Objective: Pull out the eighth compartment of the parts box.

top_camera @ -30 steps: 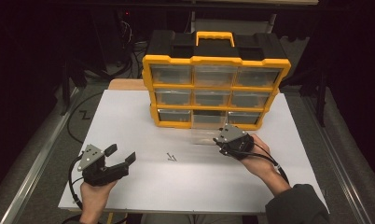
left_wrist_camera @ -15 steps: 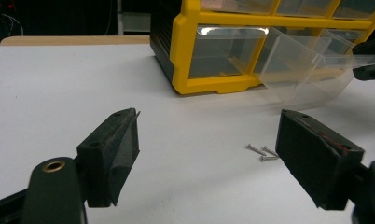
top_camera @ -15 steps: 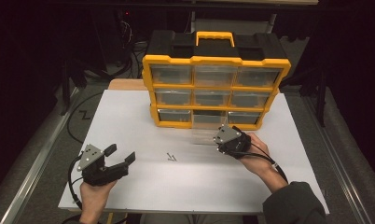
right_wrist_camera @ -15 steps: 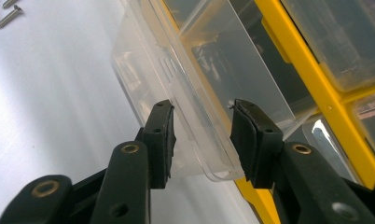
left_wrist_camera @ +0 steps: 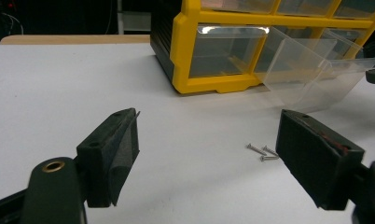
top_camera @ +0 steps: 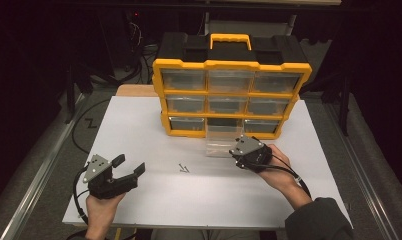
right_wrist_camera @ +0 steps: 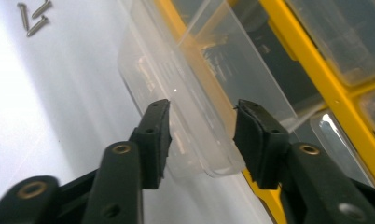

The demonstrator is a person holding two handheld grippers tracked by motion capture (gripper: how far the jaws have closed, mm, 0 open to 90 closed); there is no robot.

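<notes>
Right now the right tongs [right_wrist_camera: 202, 128] straddle the clear drawer's [right_wrist_camera: 195, 93] front lip, their jaws having just been opening and not pressing it. Pulled like this, it could slip free. The left tongs [left_wrist_camera: 206, 154] gape wide, screws [left_wrist_camera: 262, 153] lying between them.

High view: overhead from the person's side, facing forward and down over the whole tabletop [top_camera: 139, 130]. Left gripper view: low, near the surface, facing the yellow drawer organizer [left_wrist_camera: 213, 79]. Right gripper view: very close on the clear drawer [right_wrist_camera: 195, 107]. All share the screws [top_camera: 184, 169].
</notes>
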